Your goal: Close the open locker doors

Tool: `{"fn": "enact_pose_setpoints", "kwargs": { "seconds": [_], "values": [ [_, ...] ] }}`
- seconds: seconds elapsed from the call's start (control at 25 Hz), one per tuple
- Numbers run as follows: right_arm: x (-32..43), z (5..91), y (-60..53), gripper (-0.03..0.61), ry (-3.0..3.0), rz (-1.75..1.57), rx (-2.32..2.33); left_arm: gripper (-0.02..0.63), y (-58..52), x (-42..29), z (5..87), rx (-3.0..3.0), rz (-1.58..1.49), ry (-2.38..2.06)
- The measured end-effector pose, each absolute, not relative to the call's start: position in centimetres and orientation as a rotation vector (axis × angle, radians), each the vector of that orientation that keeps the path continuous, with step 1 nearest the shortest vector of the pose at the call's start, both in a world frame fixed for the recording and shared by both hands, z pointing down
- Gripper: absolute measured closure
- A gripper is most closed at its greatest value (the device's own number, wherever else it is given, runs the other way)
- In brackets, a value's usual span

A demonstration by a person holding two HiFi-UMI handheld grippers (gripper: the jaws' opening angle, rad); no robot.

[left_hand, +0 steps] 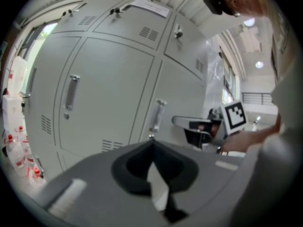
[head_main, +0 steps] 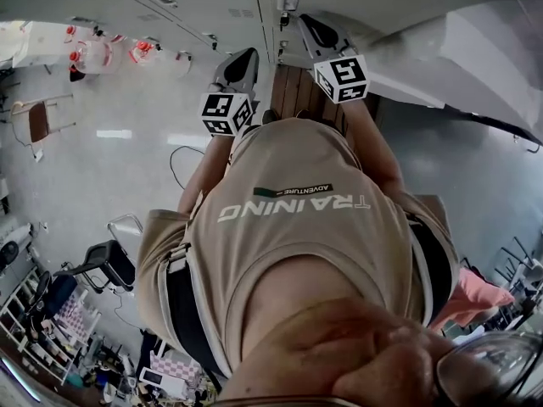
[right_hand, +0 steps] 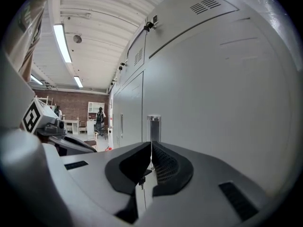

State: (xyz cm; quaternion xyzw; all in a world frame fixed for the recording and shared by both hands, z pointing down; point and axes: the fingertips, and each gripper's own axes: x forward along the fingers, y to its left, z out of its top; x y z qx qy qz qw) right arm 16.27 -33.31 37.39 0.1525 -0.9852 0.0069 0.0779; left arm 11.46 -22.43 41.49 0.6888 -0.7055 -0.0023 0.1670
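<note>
— Head view?
— Nearest me, the person's shirt (head_main: 297,227). Beyond it I see the left gripper (head_main: 248,53) and right gripper (head_main: 312,22) up at the lockers, with the open locker door (head_main: 475,58) at right.
— Left gripper view?
— Jaws together, empty, closed doors (left_hand: 104,93) ahead.
— Right gripper view?
— Jaws together too, a door handle (right_hand: 154,126) just past them.

the head view looks steeply down from above the person, over the shirt (head_main: 297,227). the lockers (head_main: 195,7) run along the top of the frame, and the left gripper (head_main: 243,60) and right gripper (head_main: 312,25) sit at upper centre, pointing toward them. the left gripper view looks along its own jaws, close to the grey locker doors (left_hand: 109,89) filling left and centre. the right gripper's marker cube (left_hand: 234,115) shows at right. the right gripper view faces a locker door (right_hand: 213,89) very near, filling the right half, with the left gripper's marker cube (right_hand: 32,117) at the left edge. all three views share the lockers.
</note>
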Motion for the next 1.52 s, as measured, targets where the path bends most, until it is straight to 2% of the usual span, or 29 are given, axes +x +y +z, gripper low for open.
{"fn": "enact_pose_setpoints", "kwargs": {
  "seconds": [0.76,1.52],
  "values": [
    [29.7,37.0,-34.2,0.562,-2.923,0.111,0.759,0.615,-27.1,17.7,37.9,2.212,0.093,-1.943],
    [30.9,34.6,-32.1,0.565,-2.917,0.003,0.75,0.615,-26.5,18.6,35.6,2.265,0.051,-1.94]
  ]
}}
